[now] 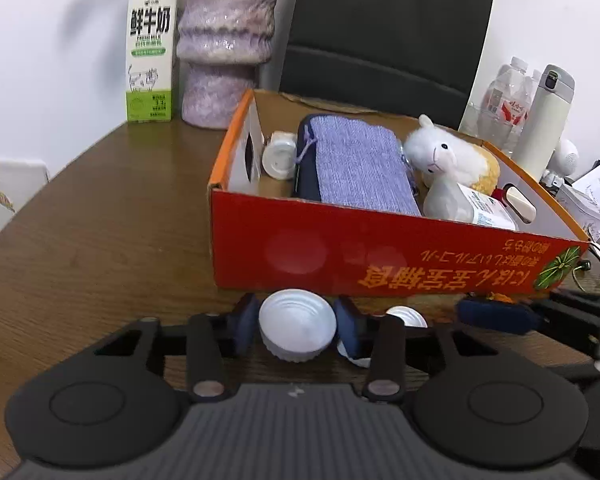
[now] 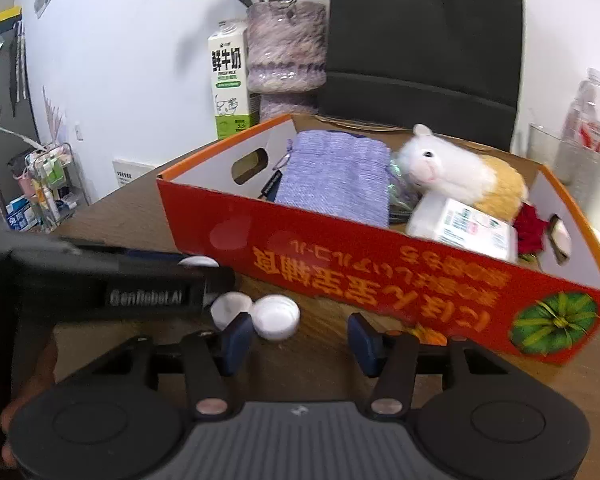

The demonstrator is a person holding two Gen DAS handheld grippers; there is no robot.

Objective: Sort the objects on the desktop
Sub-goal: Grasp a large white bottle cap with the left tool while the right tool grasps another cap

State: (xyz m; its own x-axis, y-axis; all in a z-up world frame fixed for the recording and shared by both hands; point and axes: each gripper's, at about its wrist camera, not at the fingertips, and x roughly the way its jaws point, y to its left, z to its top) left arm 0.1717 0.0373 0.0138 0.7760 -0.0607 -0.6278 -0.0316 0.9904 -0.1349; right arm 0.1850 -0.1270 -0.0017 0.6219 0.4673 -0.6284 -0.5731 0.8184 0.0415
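Observation:
A red and orange cardboard box (image 1: 340, 252) stands on the wooden table and holds a lilac pouch (image 1: 360, 164), a plush alpaca (image 1: 448, 156), a white bottle (image 1: 472, 204) and a small white jar (image 1: 280, 156). My left gripper (image 1: 298, 326) is shut on a white bottle cap (image 1: 298, 328) just in front of the box. Another white cap (image 1: 406, 316) lies to its right. In the right wrist view my right gripper (image 2: 300, 340) is open and empty before the box (image 2: 380, 276), with two white caps (image 2: 276, 316) by its left fingertip.
A milk carton (image 1: 150, 52) and a purple vase (image 1: 224, 44) stand at the back left. A black chair (image 1: 384, 28) is behind the box. Water bottles (image 1: 504, 100) and a white flask (image 1: 544, 116) stand at the right, beside papers (image 1: 596, 192).

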